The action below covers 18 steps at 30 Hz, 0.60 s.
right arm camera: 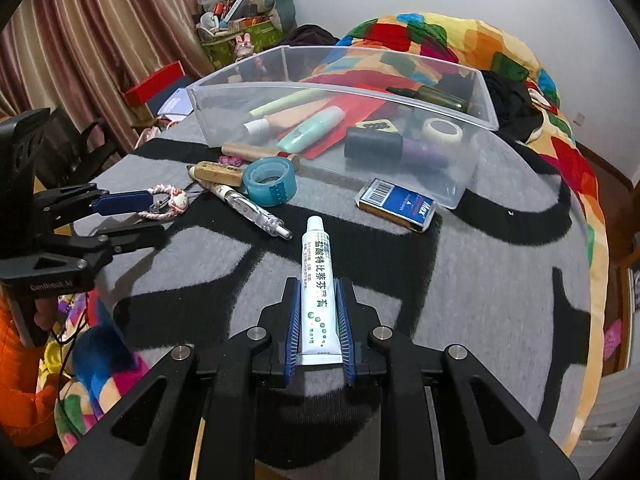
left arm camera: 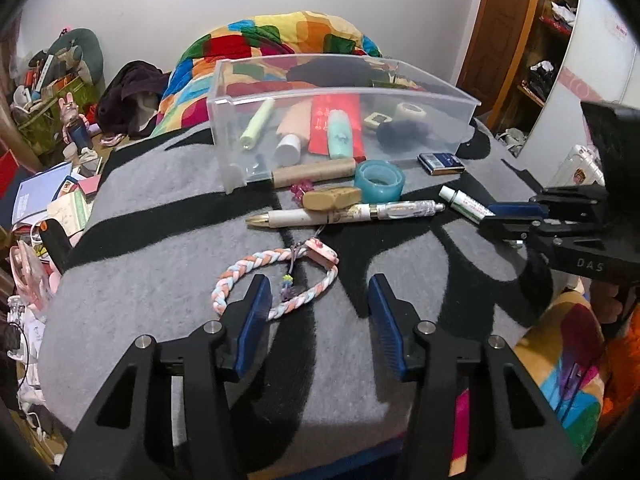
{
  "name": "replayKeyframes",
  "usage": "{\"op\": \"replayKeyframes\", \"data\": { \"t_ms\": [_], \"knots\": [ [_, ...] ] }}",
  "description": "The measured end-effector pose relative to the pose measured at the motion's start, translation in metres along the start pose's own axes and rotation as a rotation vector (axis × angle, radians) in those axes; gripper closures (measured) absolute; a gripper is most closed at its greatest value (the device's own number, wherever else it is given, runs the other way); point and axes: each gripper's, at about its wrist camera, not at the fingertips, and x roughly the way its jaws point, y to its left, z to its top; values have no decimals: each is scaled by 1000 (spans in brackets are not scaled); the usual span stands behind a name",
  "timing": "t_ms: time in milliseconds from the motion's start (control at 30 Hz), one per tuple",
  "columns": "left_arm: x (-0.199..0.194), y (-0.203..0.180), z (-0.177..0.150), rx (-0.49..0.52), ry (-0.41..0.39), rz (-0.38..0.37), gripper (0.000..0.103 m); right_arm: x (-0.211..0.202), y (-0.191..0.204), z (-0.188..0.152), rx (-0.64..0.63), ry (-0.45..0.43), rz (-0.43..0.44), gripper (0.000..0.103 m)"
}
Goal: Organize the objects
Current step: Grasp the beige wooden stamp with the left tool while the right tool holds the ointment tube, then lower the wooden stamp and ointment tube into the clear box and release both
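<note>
My right gripper [right arm camera: 318, 312] is clamped on the white ointment tube [right arm camera: 317, 280], both blue pads pressed to its sides, cap end pointing forward toward the bin. From the left wrist view the tube [left arm camera: 466, 203] sticks out past the right gripper's tips, just above the blanket.

My left gripper [left arm camera: 318, 308] has jaws standing apart, nothing pinched. The left pad [left arm camera: 256, 308] sits over the braided cord loop [left arm camera: 276, 280], which lies flat on the blanket; the right pad is off it on bare fabric. In the right wrist view the loop's charm end [right arm camera: 170, 202] lies between the left gripper's fingers.

Surface: grey blanket with black stripes [left arm camera: 160, 280], spread over a bed. Clear plastic bin [left arm camera: 420, 92] sits at the far side, already holding a pale green stick, a white-capped tube, a red packet, a mint tube, a tape roll and a dark fuzzy item.

Loose in front of the bin: cardboard tube [left arm camera: 314, 172] touching the bin's front wall, teal tape roll [left arm camera: 380, 180], wooden block [left arm camera: 332, 198], pen [left arm camera: 344, 214], blue box [left arm camera: 440, 163].

Room: multicolour patchwork duvet [left arm camera: 288, 36] heaped behind the bin, white wall [left arm camera: 140, 0], wooden door [left arm camera: 508, 20] at right, striped curtain [right arm camera: 80, 40], cluttered floor and shelf at left.
</note>
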Motion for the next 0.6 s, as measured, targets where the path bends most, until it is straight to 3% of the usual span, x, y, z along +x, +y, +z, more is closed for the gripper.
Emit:
{"op": "replayKeyframes", "data": {
  "t_ms": [200, 467, 600],
  "knots": [
    [8, -6, 28, 14, -23, -33, 52, 1, 0, -1, 17, -17, -5, 87],
    [47, 4, 56, -37, 38, -84, 53, -3, -2, -7, 37, -30, 7, 87],
    [46, 4, 54, -35, 31, -99, 71, -4, -3, -7, 49, -37, 12, 87]
  ]
}}
